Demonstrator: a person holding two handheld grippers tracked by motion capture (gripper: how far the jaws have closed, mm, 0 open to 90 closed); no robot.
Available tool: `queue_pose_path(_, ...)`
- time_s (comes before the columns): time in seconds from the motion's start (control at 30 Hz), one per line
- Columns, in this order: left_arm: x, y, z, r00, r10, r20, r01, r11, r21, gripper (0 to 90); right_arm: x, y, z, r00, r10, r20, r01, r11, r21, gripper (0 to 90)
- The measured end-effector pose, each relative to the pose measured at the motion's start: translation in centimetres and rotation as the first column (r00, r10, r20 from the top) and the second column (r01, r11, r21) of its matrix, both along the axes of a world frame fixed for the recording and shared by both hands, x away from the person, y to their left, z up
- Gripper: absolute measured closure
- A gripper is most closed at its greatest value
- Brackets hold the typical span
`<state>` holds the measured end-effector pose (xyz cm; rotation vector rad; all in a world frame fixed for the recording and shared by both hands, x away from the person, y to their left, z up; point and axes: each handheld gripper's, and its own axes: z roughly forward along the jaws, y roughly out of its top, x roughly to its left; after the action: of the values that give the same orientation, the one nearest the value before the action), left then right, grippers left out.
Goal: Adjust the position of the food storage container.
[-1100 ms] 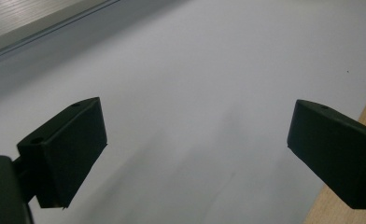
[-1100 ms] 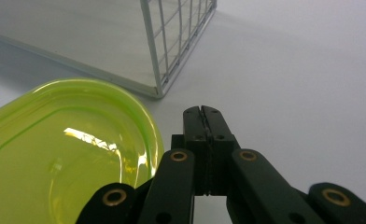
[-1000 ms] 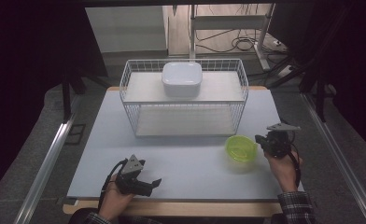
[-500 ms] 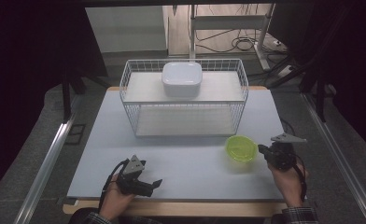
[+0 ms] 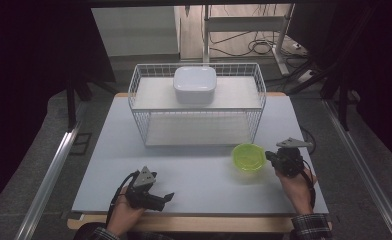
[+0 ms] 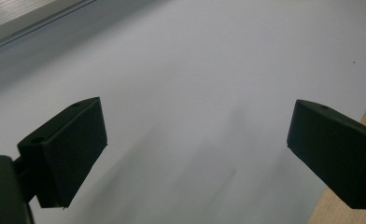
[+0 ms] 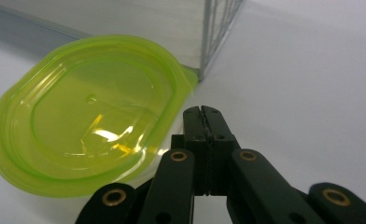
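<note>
A translucent green bowl [image 5: 248, 157] sits on the white table, just in front of the wire basket's [image 5: 199, 107] near right corner. My right gripper [image 5: 270, 157] is shut and empty, its tips close to the bowl's right rim. In the right gripper view the closed jaws [image 7: 203, 114] point past the green bowl [image 7: 83, 135] toward the wire basket's corner [image 7: 208, 42]. Whether they touch the rim I cannot tell. My left gripper [image 5: 168, 197] rests near the table's front edge with its jaws wide open and nothing between them [image 6: 195, 154].
A white square dish [image 5: 194, 84] sits at the back of the wire basket. The table's wooden front edge [image 5: 184, 222] runs under both hands. Metal rails [image 5: 49, 175] flank the table, and cables lie on the floor behind.
My right gripper drew back toward the near edge, then shifted left toward the bowl. The green bowl now sits slightly farther left. The left gripper has stayed put.
</note>
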<state>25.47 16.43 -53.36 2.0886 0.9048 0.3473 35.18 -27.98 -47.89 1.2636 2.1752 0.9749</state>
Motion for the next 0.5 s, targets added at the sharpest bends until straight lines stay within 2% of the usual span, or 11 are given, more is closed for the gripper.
queue_pose_path(0.1, 0.0, 0.0, 0.0, 1.0, -0.001, -0.001, 0.001, 1.0, 0.001, 4.5, 0.3, 0.6, 0.0, 0.9999, 0.013, -0.006, -0.013, 1.0, 0.007, 89.8)
queue_pose_path(0.23, 0.0, 0.0, 0.0, 1.0, -0.001, -0.001, 0.001, 1.0, 0.001, 4.5, 0.6, 1.3, -0.1, 0.9996, 0.029, -0.006, -0.029, 0.999, -0.019, 89.7)
queue_pose_path(0.43, 0.1, 0.0, -0.1, 1.0, 0.0, -0.004, 0.0, 1.0, 0.003, 4.5, 1.2, 0.6, 0.1, 1.0, -0.007, 0.002, 0.007, 1.0, -0.017, 89.6)
queue_pose_path(0.5, 0.1, 0.0, -0.1, 1.0, 0.0, -0.004, 0.0, 1.0, 0.005, 4.5, 1.3, 0.2, 0.1, 0.9999, -0.014, -0.006, 0.014, 1.0, 0.0, 89.6)
